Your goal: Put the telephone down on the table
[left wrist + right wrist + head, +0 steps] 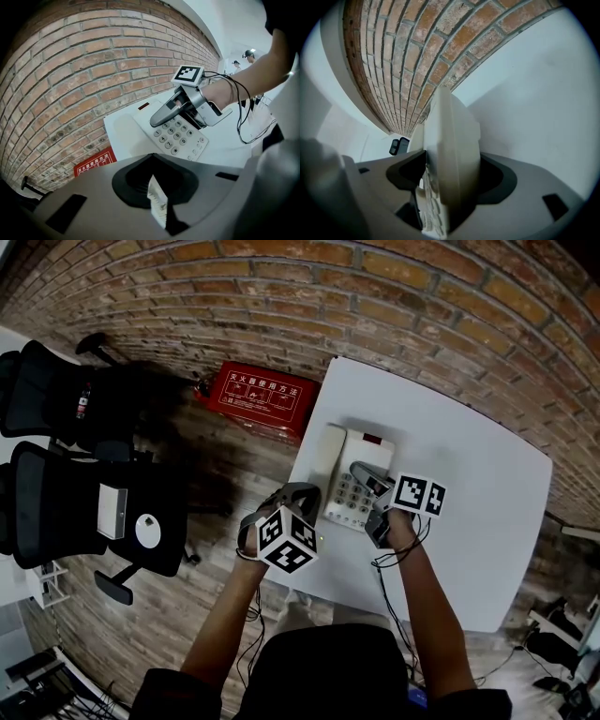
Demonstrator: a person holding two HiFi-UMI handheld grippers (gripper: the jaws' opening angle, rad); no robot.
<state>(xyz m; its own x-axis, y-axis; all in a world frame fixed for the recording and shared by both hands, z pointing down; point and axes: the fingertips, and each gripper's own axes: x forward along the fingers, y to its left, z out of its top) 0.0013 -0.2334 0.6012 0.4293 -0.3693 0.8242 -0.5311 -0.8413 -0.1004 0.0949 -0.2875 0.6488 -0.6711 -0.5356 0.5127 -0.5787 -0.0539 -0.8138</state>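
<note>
A white telephone (339,465) with a grey keypad lies flat at the left edge of the white table (469,484), its handset on the cradle at its left side. My right gripper (364,479) is shut on the telephone's body, one jaw across the keypad (180,138). In the right gripper view the telephone (452,154) fills the wide gap between the jaws, seen edge-on. My left gripper (295,495) is shut and holds nothing, just off the table's near left corner, beside the telephone. In the left gripper view the right gripper (164,117) shows on the keypad.
A brick wall (375,296) runs behind the table. A red box with white print (262,395) lies on the wooden floor to the left. Two black office chairs (84,502) stand further left. The table's right half (487,521) is bare white.
</note>
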